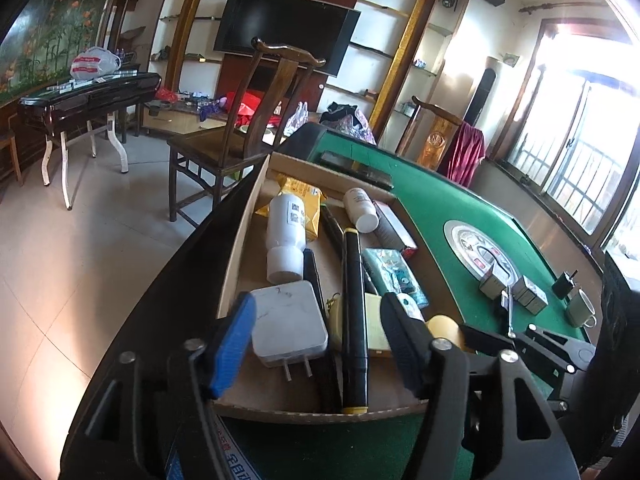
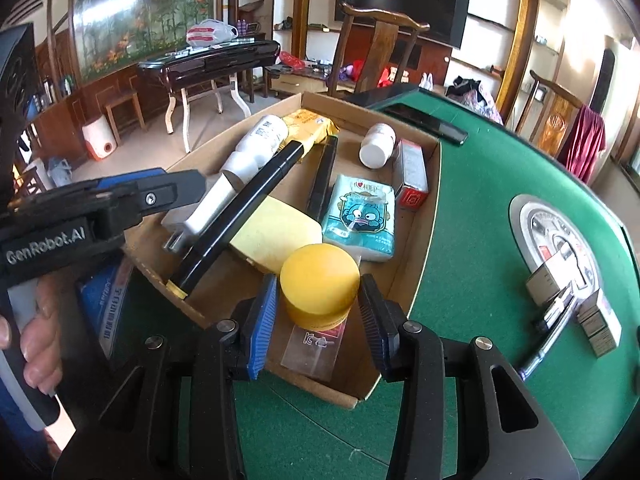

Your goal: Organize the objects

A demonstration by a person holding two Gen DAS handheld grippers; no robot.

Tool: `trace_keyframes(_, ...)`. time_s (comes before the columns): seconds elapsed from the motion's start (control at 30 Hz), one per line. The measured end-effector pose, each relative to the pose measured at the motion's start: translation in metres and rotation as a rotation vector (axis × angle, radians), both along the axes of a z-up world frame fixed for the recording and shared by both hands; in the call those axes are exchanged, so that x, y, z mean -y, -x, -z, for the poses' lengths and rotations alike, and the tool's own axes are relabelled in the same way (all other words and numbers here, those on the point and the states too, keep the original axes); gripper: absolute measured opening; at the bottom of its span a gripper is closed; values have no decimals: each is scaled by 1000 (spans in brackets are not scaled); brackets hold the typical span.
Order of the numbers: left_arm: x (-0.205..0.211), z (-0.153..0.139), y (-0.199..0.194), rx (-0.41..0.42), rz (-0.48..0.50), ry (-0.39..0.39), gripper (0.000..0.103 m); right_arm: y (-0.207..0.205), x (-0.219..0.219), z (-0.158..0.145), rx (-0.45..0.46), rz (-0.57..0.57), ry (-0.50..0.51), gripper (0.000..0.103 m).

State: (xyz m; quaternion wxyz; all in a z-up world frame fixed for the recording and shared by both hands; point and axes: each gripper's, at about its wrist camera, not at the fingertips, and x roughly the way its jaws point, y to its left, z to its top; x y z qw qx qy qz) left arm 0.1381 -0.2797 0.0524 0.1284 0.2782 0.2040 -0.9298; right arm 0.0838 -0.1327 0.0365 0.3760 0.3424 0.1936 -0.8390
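Left gripper (image 1: 320, 344) jaws apart over charger (image 1: 289, 330) | right gripper (image 2: 318, 312) clamped on yellow jar (image 2: 319, 286), lower centre | risk: jar slips, topples onto marker (image 2: 240, 212) in box (image 2: 424, 216)

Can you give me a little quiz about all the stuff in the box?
1. True or false: the cardboard box stands on a green table.
2. Which thing sits between the right gripper's fingers? A) white bottle B) yellow jar C) tissue pack
3. What colour are the end bands of the long black marker?
Key: 1 true; 2 B; 3 yellow.
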Motion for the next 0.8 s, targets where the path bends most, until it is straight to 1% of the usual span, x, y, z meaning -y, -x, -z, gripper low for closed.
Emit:
trace_keyframes(0.1, -4, -6, -2, -17, 7, -2, 66, -3, -7, -6, 13, -10, 36, 43)
trace_keyframes(0.23, -16, -15, 0, -37, 28, 9, 66, -7, -29, -22, 33, -39, 138, 43)
trace_keyframes(0.33, -31, -24, 5, -50, 62, 17, 66, -4, -52, -34, 47, -40, 225, 43)
trace_keyframes(0.4, -46, -30, 9, -49, 100, 37, 66, 3, -68, -40, 56, -26, 269, 43)
trace_keyframes(0.47, -64, -34, 14, -41, 141, 64, 66, 14, -90, -45, 68, 6, 314, 43)
trace_keyframes(0.6, -100, -35, 29, -5, 243, 97, 67, 46, -141, -46, 90, 107, 366, 43)
trace_keyframes(0.7, -125, -29, 47, 35, 323, 111, 67, 84, -196, -44, 122, 223, 425, 43)
trace_keyframes(0.73, -134, -27, 54, 50, 338, 120, 67, 92, -208, -44, 132, 244, 434, 43)
trace_keyframes(0.8, -151, -21, 68, 77, 376, 129, 67, 118, -242, -39, 157, 321, 453, 43)
